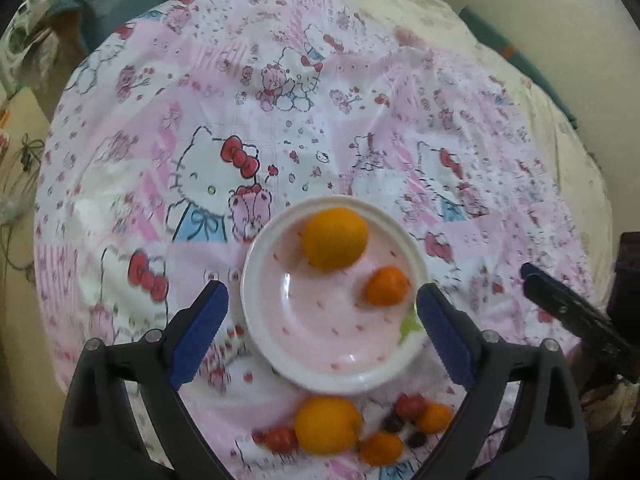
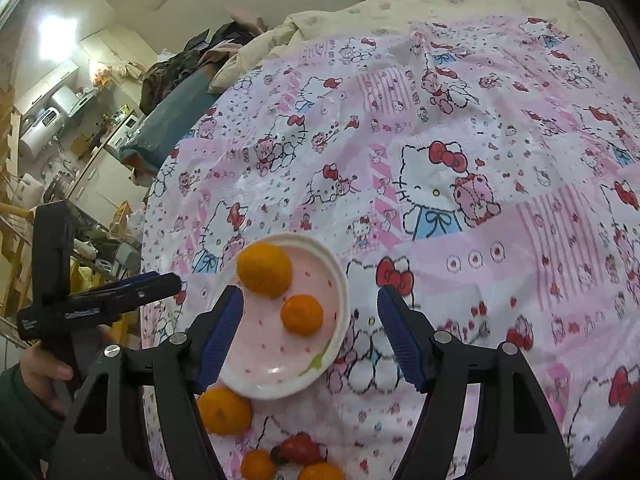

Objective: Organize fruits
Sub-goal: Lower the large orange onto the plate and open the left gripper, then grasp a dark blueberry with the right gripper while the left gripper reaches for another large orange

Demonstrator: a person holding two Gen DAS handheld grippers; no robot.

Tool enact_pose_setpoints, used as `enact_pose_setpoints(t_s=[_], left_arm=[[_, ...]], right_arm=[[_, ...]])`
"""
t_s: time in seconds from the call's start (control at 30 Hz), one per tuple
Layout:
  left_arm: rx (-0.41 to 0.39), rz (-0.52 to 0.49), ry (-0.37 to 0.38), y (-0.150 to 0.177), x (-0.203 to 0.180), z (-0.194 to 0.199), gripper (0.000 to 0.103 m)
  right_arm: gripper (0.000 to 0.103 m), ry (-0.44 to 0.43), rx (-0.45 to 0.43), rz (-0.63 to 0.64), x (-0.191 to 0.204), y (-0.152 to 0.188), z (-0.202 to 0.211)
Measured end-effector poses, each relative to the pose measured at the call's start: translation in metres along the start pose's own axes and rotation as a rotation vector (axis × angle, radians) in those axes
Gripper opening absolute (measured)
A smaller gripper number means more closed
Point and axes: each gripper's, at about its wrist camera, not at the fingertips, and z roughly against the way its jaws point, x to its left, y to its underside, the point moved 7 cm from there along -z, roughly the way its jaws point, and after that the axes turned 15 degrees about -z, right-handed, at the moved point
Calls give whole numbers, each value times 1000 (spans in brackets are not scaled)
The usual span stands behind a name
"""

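While two fruits already sit in the pink plate, a large orange at its far side and a small mandarin just beside it, the rest lie loose on the printed cloth just past the plate's near rim: another large orange, two more small mandarins, small red fruits and a couple of dark ones too blurred to name. The left gripper hangs above the plate with its jaws spread wide and nothing between the pads. The right gripper is likewise empty, its jaws apart over the plate's right rim and the cloth. By their look the oranges are firm, round and fairly light, so they should take a moderate squeeze, but they will roll on the thin, glossy cloth if nudged; the sound hold is across the widest part, pads on opposite sides. The mandarins seem softer-skinned and want a gentler pinch. The small red fruits are probably the most delicate and slippery, and they lie touching their neighbours, so a finger must slip in between without scattering them. The plate looks light and may slide if bumped.
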Motion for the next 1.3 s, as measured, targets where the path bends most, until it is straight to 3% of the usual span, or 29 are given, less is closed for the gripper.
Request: enact_pose_setpoints(t_s=[0.13,0.27,0.4,0.63,0.83,0.93,1.03,1.17,1.3], left_arm=[[-20,-10,-27,18,-4,23,94],[-19,50,-6,42,0,35,94],[-23,66,-43,62,3,43,94],[-23,92,-83,79,8,45,94],[26,61,-88,88,1,33,94],[37,59,-90,89,0,30,94],[46,74,-83,88,1,27,93],[58,85,-72,88,0,24,93],[57,68,-71,87,-6,24,94]], right_arm=[[76,3,4,-6,0,17,11],[77,18,13,-15,-2,36,21],[77,26,26,-44,-5,55,30],[77,50,46,-117,-16,92,41],[77,82,71,-130,-20,106,35],[77,92,120,-136,-24,114,29],[75,89,231,-213,-38,139,17],[54,72,376,-372,-55,179,0],[41,89,438,-428,-58,199,-21]])
